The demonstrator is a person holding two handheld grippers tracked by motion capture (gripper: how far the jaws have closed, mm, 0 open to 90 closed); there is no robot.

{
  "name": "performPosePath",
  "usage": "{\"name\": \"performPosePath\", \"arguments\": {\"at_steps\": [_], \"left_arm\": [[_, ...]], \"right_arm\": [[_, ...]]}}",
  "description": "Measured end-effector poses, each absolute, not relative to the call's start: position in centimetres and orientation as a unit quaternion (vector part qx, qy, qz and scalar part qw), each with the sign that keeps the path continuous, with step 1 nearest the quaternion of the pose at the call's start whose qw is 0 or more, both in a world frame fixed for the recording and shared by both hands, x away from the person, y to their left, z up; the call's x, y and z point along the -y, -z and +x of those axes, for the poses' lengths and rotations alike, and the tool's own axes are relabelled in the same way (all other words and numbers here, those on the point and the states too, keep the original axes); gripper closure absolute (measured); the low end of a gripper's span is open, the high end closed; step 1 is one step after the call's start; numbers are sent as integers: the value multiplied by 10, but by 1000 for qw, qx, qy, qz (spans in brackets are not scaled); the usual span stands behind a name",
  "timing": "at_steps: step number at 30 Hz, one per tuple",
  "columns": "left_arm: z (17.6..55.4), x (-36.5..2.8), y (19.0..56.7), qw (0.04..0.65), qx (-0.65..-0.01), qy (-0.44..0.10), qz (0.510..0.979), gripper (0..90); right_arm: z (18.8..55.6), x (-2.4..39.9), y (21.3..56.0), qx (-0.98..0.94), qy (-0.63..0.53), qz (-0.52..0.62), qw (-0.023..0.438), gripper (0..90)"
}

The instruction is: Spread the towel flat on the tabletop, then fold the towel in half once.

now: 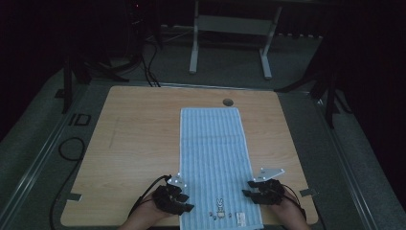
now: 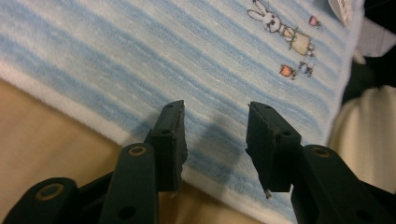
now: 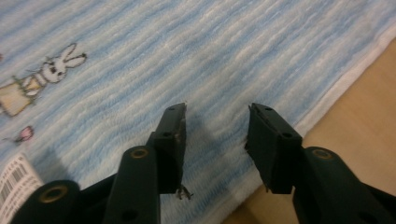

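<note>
Across the wooden desk (image 1: 139, 143) lies the blue-striped towel (image 1: 213, 153), spread flat and long, its far end near the round cable hole (image 1: 228, 102) and its near end at the person's edge of the desk. That towel is the thing being worked, and both hands are down at its near corners.

Left gripper (image 1: 184, 203) sits right at the towel's left hem; in the left gripper view its jaws stand spread over the white border (image 2: 93, 119) with nothing pinched between them. Right gripper (image 1: 249, 188) mirrors it on the other hem, jaws likewise apart above the cloth, the white edge (image 3: 345, 84) just beside the right jaw.

Biggest risk from here, I'd say: the two sides going uneven. If one gripper bites the hem and the other only skims the pile, the towel will drag askew and any fold will come out crooked. Next: a shallow pinch. Terry is soft and thick, so a grip on the border alone could slip free once lifted. A deep plunge could instead jam a jaw against the desk.

Smaller things now. The embroidered rabbit (image 2: 280, 28) and the little figures beside it sit between the two hands, out of the jaws' path. A printed label (image 3: 16, 186) lies at the near hem, close to the right gripper, and could catch a jaw. Nothing else on the desk blocks the way; the frame legs (image 1: 194, 48) stand well beyond the far edge.
</note>
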State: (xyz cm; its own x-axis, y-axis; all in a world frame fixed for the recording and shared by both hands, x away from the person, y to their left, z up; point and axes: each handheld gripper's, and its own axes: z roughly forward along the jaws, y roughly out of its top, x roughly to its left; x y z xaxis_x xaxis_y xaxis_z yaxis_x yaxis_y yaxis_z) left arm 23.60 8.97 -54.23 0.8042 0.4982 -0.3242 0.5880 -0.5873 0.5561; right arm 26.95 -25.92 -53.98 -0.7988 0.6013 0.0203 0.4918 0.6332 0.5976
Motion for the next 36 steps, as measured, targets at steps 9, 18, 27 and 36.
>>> {"name": "performPosePath", "arguments": {"at_steps": [9,18,27,36], "left_arm": [[244,-92,518,348,-295,28,890,410],[293,-109,520,334,-335,-22,881,406],[339,-124,524,297,-381,-71,873,405],[387,-127,523,295,-424,-89,852,394]], "right_arm": [[263,262,525,-902,-304,294,85,484],[304,259,508,-886,-336,298,113,465],[355,270,509,-876,-324,333,128,462],[402,271,511,-864,-310,374,133,456]]}}
